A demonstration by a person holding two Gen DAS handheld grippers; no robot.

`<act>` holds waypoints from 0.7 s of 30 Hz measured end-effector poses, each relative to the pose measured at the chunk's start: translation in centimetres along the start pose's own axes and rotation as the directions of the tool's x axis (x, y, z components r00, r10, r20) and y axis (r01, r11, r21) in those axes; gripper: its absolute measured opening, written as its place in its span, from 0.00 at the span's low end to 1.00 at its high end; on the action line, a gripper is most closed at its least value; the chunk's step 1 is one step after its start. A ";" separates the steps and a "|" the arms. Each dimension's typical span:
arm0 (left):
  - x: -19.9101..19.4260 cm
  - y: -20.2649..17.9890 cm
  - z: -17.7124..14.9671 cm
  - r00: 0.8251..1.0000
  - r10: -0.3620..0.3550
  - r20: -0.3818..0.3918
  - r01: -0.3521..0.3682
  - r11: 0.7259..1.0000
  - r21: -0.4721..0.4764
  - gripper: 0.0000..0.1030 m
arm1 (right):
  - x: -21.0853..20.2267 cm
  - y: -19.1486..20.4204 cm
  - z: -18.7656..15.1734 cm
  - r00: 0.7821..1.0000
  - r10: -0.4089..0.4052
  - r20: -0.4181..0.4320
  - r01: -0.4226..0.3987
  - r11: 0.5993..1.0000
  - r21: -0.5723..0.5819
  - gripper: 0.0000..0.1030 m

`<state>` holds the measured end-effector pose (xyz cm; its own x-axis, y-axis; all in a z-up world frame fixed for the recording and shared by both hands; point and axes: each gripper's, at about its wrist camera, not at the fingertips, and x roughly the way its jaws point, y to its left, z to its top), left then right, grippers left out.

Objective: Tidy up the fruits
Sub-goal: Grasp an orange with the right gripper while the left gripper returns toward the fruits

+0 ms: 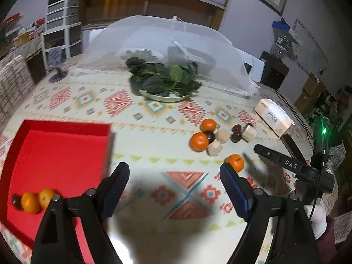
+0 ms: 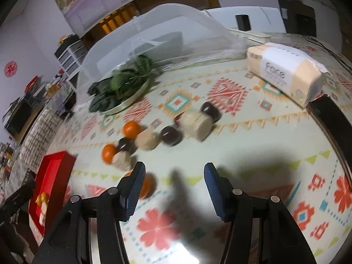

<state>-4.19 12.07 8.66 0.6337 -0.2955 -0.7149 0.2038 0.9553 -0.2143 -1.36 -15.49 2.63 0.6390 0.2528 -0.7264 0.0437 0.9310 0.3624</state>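
Observation:
A red tray (image 1: 61,149) lies at the left on the patterned tablecloth and holds two oranges (image 1: 30,202) and a dark fruit. It also shows in the right wrist view (image 2: 55,176). A cluster of oranges (image 1: 199,142), dark plums (image 1: 236,136) and beige pieces (image 1: 222,135) lies mid-right. One orange (image 1: 235,162) lies apart, nearer me. My left gripper (image 1: 175,176) is open and empty above the cloth. My right gripper (image 2: 173,176) is open and empty, with that lone orange (image 2: 147,186) just beside its left finger.
A plate of dark leafy greens (image 1: 165,79) stands behind the fruit, in front of a white mesh food cover (image 1: 176,44). A tissue pack (image 2: 283,70) lies at the right. A dark strip (image 2: 330,118) runs along the table's right edge.

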 end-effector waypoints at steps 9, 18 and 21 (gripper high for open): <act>7.0 -0.4 2.7 0.995 -0.049 -0.084 0.044 0.997 -0.061 0.81 | 2.3 3.5 -1.5 0.990 0.108 -0.092 -0.118 0.987 -0.110 0.58; 12.0 -1.2 2.7 0.989 -0.043 -0.142 0.040 0.999 -0.021 0.81 | 3.5 6.0 -2.2 0.993 0.071 -0.092 -0.090 0.973 -0.211 0.52; 12.7 -1.0 2.8 0.988 -0.057 -0.144 0.054 0.998 -0.029 0.81 | 3.5 5.7 -2.2 0.993 0.074 -0.089 -0.091 0.973 -0.211 0.39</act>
<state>5.73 7.33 1.64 0.5066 -0.3454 -0.7900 0.2158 0.9379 -0.2717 -0.55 -8.71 0.94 0.5694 0.3435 -0.7469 -0.1780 0.9385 0.2959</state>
